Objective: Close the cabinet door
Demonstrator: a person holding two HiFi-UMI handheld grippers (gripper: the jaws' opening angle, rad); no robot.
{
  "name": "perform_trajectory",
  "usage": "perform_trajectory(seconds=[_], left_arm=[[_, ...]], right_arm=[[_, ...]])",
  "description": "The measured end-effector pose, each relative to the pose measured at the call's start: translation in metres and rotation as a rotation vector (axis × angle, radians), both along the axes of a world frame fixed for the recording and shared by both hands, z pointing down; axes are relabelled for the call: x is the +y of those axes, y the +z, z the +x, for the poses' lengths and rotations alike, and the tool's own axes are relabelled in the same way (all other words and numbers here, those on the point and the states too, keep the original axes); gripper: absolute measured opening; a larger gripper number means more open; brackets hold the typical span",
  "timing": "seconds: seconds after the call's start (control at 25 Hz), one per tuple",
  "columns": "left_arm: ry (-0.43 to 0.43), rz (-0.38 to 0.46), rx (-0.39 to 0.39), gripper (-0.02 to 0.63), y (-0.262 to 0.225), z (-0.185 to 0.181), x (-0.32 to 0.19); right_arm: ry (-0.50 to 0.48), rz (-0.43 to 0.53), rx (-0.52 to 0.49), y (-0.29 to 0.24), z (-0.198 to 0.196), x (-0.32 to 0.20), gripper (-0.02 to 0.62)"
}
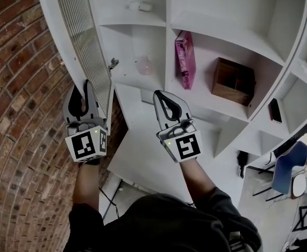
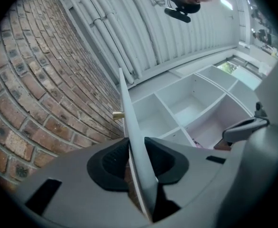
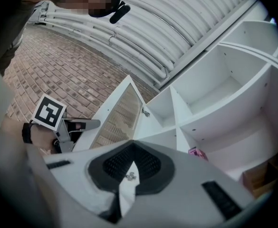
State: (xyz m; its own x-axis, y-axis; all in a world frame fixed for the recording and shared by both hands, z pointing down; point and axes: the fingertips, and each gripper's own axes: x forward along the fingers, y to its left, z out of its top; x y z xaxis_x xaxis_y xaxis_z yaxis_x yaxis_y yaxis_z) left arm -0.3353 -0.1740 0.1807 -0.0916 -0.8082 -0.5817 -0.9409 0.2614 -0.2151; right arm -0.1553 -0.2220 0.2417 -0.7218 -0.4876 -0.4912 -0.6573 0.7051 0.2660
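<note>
1. At the door's free edge: left gripper (image 2: 137,146) is narrowed onto the cabinet door (image 2: 129,108), pads against both faces. Only its own view shows the contact.
2. Beside it: right gripper (image 1: 159,94), jaws together, nothing held, apart from the door.
3. The mesh-panelled door stands wide open, close to the brick wall (image 1: 22,114).
4. Brass knob (image 2: 118,115) on the door's brick-side face shows in the left gripper view only.
5. Farther in: head view shows the upright pink box (image 1: 185,59) and wooden box (image 1: 233,81) whole in the white shelf unit (image 1: 221,30). The right gripper view catches only their corners.
</note>
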Motion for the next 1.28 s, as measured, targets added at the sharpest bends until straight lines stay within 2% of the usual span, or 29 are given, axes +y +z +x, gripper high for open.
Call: perform_trajectory(seconds=[0.12,0.44,1.0,1.28], left_arm=[[0.012,-0.015,-0.03,0.101,-0.001,0.016,-0.007],[0.049,-0.013,-0.029,0.123,-0.001,0.047,-0.021],[0.107,-0.029,-0.106,0.181,0.002,0.106,-0.06],[0.125,-0.021,-0.119,0.19,0.003,0.126,-0.08]], right_arm=[[0.006,-0.001,-0.002,0.001,0.002,-0.003,0.0],[0.038,0.004,-0.007,-0.001,0.017,-0.01,0.0],[0.093,0.003,-0.024,-0.003,0.057,-0.025,0.001],[0.115,0.001,-0.03,-0.003,0.07,-0.03,0.001]])
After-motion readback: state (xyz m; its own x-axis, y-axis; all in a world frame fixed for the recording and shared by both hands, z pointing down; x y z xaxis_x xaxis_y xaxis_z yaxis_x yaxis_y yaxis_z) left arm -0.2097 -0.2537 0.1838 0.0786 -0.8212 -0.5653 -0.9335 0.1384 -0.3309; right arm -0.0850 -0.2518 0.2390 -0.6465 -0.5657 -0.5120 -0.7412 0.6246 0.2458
